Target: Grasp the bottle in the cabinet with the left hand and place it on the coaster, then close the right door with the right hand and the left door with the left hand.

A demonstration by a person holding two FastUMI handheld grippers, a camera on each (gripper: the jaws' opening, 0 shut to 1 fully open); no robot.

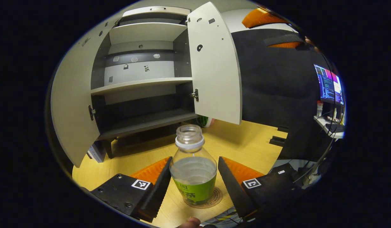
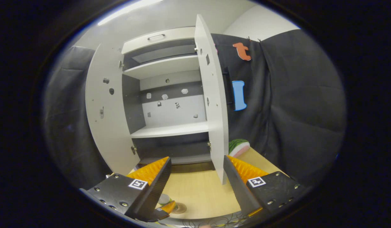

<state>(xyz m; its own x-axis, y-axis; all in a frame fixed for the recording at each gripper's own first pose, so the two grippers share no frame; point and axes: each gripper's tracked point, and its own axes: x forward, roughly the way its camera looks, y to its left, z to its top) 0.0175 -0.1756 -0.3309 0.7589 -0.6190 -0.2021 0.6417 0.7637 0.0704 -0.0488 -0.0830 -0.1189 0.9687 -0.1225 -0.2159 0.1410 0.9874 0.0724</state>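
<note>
A clear bottle (image 1: 192,164) with a green label and no cap stands upright on the round brown coaster (image 1: 214,200) on the wooden table. My left gripper (image 1: 194,160) is around it, both fingers lying against its sides at shoulder height. The cabinet (image 1: 141,82) stands behind with both doors open, the left door (image 1: 72,104) swung wide and the right door (image 1: 214,63) edge-on. In the right gripper view my right gripper (image 2: 197,161) is open and holds nothing, pointing at the cabinet (image 2: 170,95). The right door (image 2: 214,101) stands just ahead of its right finger.
A watermelon-slice toy (image 2: 239,147) lies on the table behind the right door. Black cloth walls (image 2: 293,110) close in the right side. A lit monitor (image 1: 329,84) and desk clutter sit far right. A fingertip (image 1: 189,223) shows at the bottom edge.
</note>
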